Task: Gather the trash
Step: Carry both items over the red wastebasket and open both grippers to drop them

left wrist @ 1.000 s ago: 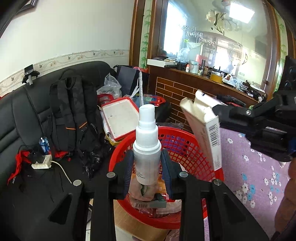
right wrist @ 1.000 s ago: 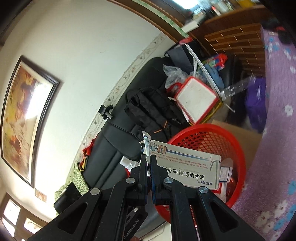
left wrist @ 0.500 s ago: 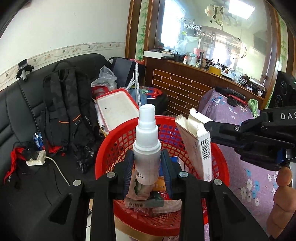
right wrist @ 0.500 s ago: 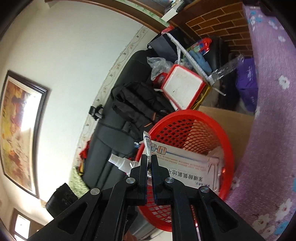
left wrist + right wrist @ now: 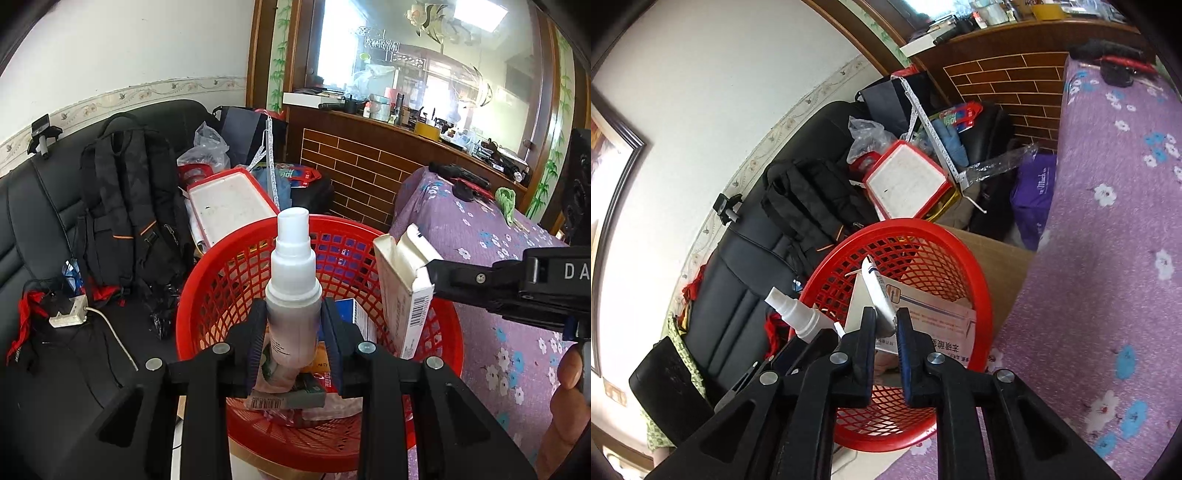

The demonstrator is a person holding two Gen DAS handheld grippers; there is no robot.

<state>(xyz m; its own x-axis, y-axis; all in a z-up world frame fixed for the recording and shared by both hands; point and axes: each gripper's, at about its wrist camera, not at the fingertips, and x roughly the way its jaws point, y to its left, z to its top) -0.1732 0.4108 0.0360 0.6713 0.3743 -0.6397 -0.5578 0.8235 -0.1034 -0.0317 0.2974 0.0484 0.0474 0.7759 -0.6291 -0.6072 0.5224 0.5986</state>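
Note:
My left gripper (image 5: 293, 325) is shut on a white spray bottle (image 5: 293, 288), held upright over the red mesh basket (image 5: 207, 280). My right gripper (image 5: 885, 325) has its jaws slightly apart around the flap of a white carton box (image 5: 934, 325), which hangs inside the basket (image 5: 975, 273). The box also shows in the left wrist view (image 5: 402, 291), still touching the right gripper's finger (image 5: 465, 280). The spray bottle shows at the basket's left rim in the right wrist view (image 5: 798, 314). Several pieces of packaging lie in the basket's bottom.
A purple flowered cloth (image 5: 491, 251) covers the surface right of the basket. A black sofa holds a black backpack (image 5: 129, 206), a red-rimmed white tray (image 5: 229, 206), bags and a power strip (image 5: 68, 314). A cardboard box (image 5: 993, 266) sits under the basket.
The right gripper lowered the carton box into the basket and its jaws have parted slightly. The left gripper moved with the spray bottle further over the basket.

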